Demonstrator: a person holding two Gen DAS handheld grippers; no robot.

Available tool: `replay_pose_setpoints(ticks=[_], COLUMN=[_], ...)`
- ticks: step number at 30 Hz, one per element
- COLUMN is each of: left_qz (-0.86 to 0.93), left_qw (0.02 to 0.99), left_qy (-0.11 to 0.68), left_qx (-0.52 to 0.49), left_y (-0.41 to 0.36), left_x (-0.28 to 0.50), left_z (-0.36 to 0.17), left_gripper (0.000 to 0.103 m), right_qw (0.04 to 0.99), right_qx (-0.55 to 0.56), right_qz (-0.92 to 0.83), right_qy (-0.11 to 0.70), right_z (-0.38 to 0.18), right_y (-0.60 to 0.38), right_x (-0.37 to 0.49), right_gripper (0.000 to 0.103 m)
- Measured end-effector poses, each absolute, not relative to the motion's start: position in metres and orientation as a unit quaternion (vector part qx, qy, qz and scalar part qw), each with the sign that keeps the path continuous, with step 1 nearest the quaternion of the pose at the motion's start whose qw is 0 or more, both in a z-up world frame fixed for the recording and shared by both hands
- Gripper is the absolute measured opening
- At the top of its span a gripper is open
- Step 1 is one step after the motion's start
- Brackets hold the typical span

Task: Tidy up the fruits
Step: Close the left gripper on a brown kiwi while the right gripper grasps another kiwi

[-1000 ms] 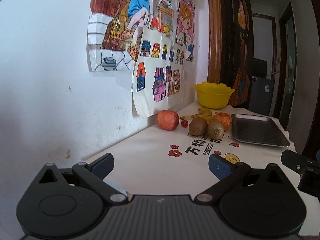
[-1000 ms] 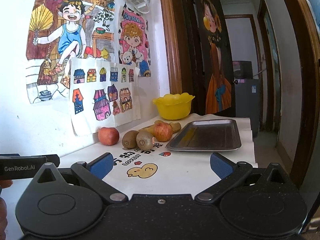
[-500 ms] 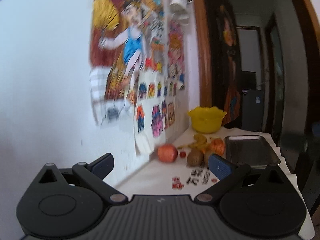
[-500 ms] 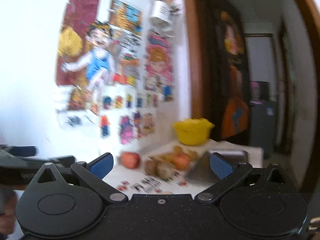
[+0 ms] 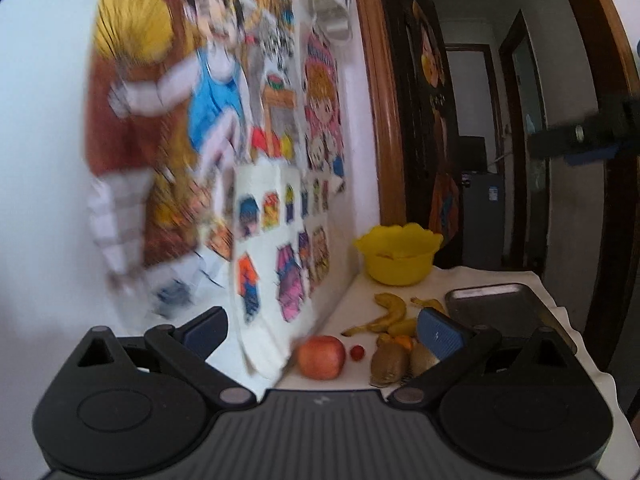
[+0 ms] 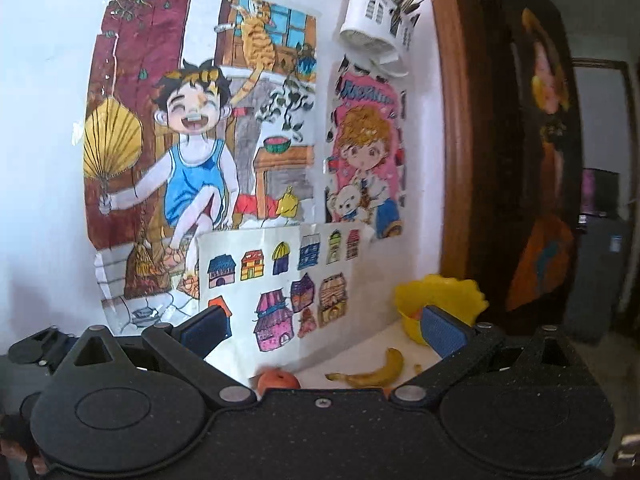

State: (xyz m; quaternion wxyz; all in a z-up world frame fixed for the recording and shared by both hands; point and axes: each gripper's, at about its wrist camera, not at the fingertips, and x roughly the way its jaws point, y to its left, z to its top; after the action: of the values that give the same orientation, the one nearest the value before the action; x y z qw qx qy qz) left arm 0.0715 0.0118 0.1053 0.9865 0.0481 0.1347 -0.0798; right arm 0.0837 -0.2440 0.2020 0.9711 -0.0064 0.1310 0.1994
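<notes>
My left tongs (image 5: 322, 330) and right tongs (image 6: 324, 326) are both spread, empty; apple (image 5: 321, 357) at 6 o'clock, bowl (image 5: 398, 256) at 1 o'clock

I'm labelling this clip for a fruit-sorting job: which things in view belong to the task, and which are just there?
Belongs to the job:
apple
cherry tomato
kiwis
bananas
yellow bowl
metal tray
left tongs and right tongs, both open and empty

Just there:
wall drawings
white utensil holder
wooden door frame
</notes>
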Motion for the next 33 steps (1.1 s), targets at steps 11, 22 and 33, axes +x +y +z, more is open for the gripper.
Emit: replay_pose_setpoints(ticks=[11, 22, 33], left_qz=[-0.139, -0.163, -0.156], left_qw=[0.971, 0.949, 0.938], left_qy=[0.187, 0.262, 0.294], left_qx=[0.063, 0.063, 0.101], left_y=[-0.007, -0.038, -0.053], left_x=[0.158, 0.228, 0.246], left_z=[0.054, 0.011, -0.007], left_gripper=[0.103, 0.097, 0.071], right_qw=[0.934, 0.906, 0.893], right_qx=[-0.104, -0.117, -0.146], right_qz=[0.256, 0.296, 0.311], right_qy=[0.228, 0.278, 0.29], right_z=[0.053, -0.008, -0.03], right_y=[-0.234, -0.232, -0.215], right_x=[0.15, 0.216, 0.247], right_gripper=[0.102, 0.098, 0.079])
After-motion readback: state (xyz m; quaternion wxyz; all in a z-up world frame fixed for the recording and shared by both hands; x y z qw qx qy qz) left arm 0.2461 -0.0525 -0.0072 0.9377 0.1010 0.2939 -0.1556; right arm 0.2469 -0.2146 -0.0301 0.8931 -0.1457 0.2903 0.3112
